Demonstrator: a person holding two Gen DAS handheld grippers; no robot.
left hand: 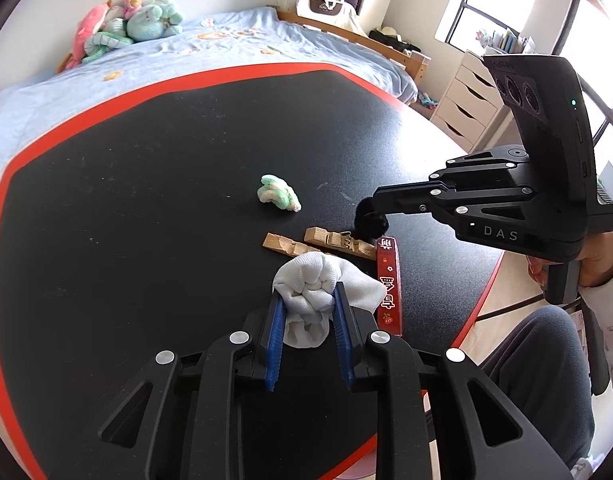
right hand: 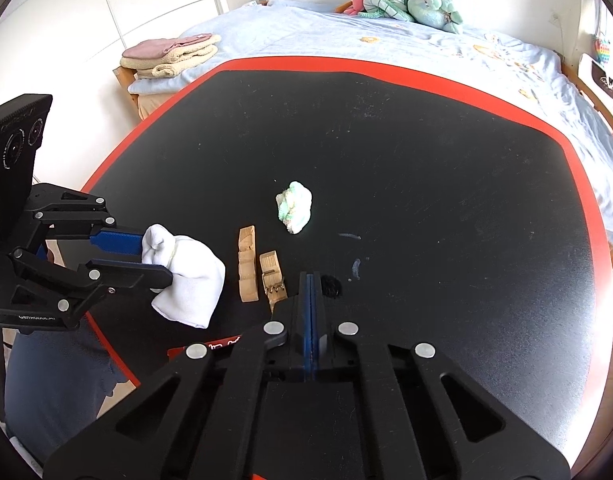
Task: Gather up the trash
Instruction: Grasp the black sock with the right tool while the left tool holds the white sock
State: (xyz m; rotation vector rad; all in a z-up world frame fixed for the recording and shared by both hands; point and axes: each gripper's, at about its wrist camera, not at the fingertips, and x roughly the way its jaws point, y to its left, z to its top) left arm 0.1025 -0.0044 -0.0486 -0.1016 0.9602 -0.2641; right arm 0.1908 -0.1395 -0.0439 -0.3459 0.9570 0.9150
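We see the bed (right hand: pixel 386 52) filling the back of the room, blue-sheeted, with a heap of plush toys (right hand: pixel 406 0) at one end and folded towels (right hand: pixel 170 54) at the other; a white chest of drawers (left hand: pixel 466 100) stands under the window. In front of it lies the black table (left hand: pixel 146 200) with its red border.

Our left gripper (left hand: pixel 308 304) is clamped on a white bundled cloth (left hand: pixel 318 288): its blue pads (left hand: pixel 275 332) press into both sides of the cloth, and from the right wrist view the bundle appears lifted just off the table near its edge. Our right gripper (right hand: pixel 312 292) has its jaws fully together, the blue pads meeting. A small black fuzzy clump (right hand: pixel 331 286) sits right at its tips; in the left wrist view it seems pinched there, but we cannot tell for sure that it is held and not just touched. A hand (left hand: pixel 586 264) grips the handle of that tool.

No bin or container is in view.

On the table, a red printed strip (left hand: pixel 388 280) lies just beside the white cloth. Two wooden clothespin pieces (left hand: pixel 318 244) lie side by side between the grippers. A green-and-white crumpled wad (left hand: pixel 278 198) sits farther out, well apart from both grippers.
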